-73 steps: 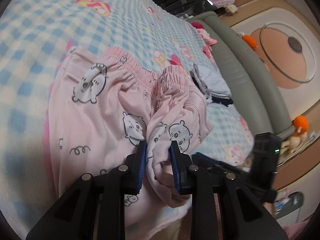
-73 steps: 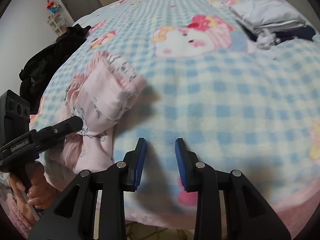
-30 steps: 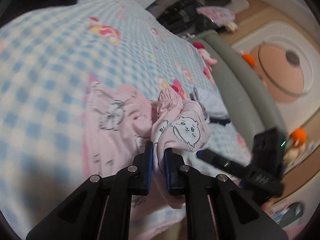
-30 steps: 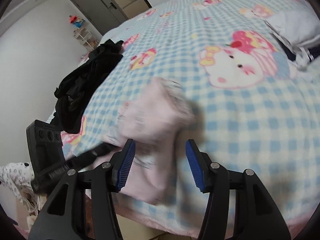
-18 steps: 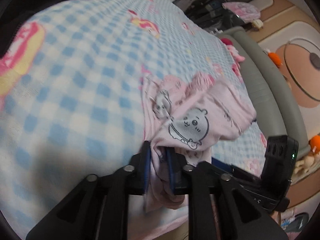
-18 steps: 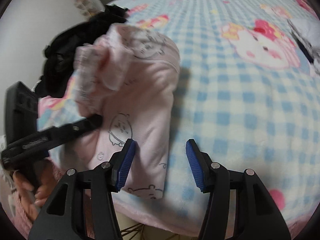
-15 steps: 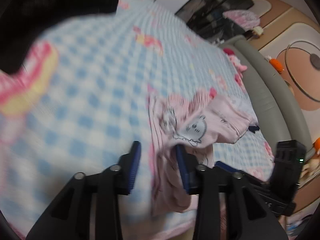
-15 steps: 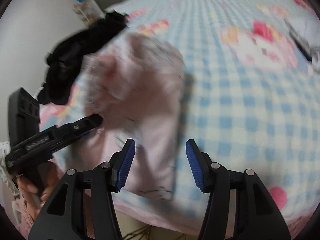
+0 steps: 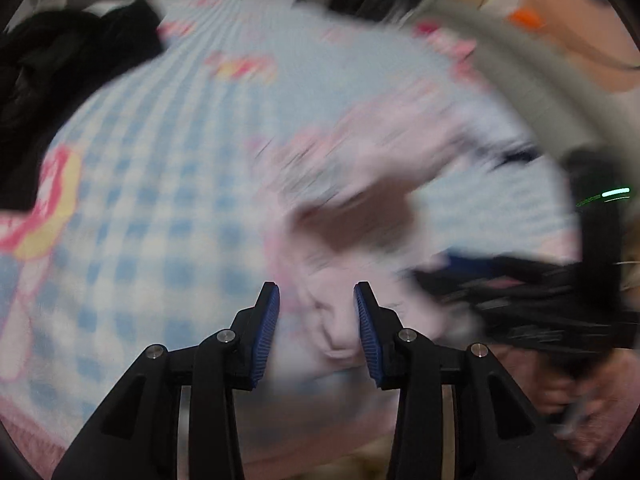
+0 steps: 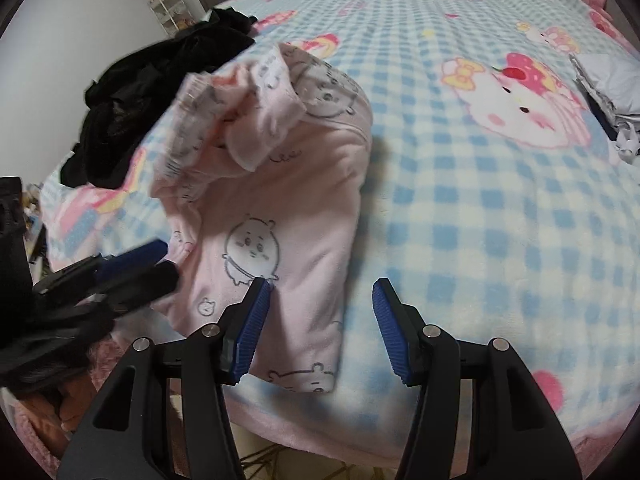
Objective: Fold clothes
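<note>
Pink pyjama trousers [image 10: 288,208] with printed bear faces lie folded near the bed's front edge, their gathered waistband bunched up at the far left. In the blurred left wrist view the trousers [image 9: 360,184] fill the middle. My left gripper [image 9: 316,320] is open just above the near folds, its pads clear of the cloth; in the right wrist view this left gripper [image 10: 132,264] sits at the trousers' left side. My right gripper [image 10: 320,320] is open over the trousers' near right corner, with nothing gripped; in the left wrist view this right gripper [image 9: 500,276] is a dark blur.
A blue-and-white checked blanket [image 10: 480,220] with cartoon prints covers the bed. A heap of black clothes [image 10: 152,92] lies at the far left. Folded grey and dark clothes [image 10: 612,80] sit at the right edge. A grey padded rail [image 9: 520,64] borders the bed.
My left gripper has let go of the pink fabric and opened, and the released fold has dropped onto the trousers. The right gripper stayed open and sank a little toward the near edge.
</note>
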Motion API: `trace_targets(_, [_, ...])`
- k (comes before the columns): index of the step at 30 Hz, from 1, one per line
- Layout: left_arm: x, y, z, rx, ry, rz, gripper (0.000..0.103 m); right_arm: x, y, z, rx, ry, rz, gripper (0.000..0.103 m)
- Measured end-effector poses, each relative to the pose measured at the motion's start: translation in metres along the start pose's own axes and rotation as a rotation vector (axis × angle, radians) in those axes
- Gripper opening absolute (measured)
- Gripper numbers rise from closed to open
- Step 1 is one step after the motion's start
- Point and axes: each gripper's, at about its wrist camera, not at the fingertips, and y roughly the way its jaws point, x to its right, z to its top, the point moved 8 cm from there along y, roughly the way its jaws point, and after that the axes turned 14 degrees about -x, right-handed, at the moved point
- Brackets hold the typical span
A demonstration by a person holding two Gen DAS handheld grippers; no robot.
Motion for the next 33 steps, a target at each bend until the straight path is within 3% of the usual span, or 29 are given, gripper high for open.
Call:
trace_targets(2, [-0.010,0.003,-0.002,-0.026,-0.055,-0.022,0.041,0.006,0.002,-0.004,-0.002,0.004,-0.019,0.056])
trace_targets(10, [-0.028,-0.023,-0.014,0.063,-0.142,-0.015,0.042,0.024,-0.016,-0.014,0.060,0.065,-0.050,0.056])
trace_targets(13, [-0.022,-0.032,-0.010,0.115,-0.126,-0.082,0.041,0.021,-0.028,-0.015,0.090,0.051,-0.011,0.056])
trace_targets(17, [-0.010,-0.025,-0.005,0.100,-0.100,-0.150,0.043,0.005,-0.029,-0.026,0.076,-0.033,0.029,0.057])
trace_targets(21, [-0.016,-0.008,-0.008,0.042,-0.143,-0.094,0.043,0.005,0.000,-0.030,0.011,-0.027,-0.077,0.057])
trace_targets(23, [-0.020,-0.006,-0.009,0.039,-0.162,-0.099,0.043,0.010,0.001,-0.028,0.008,0.012,-0.057,0.057])
trace_targets(28, [-0.029,-0.010,-0.015,0.056,-0.173,-0.108,0.044,0.029,-0.020,-0.023,0.072,0.030,-0.172,0.057])
trace_targets(33, [-0.012,-0.020,-0.013,0.116,-0.107,-0.100,0.045,0.032,-0.028,-0.024,0.099,0.060,-0.057,0.057])
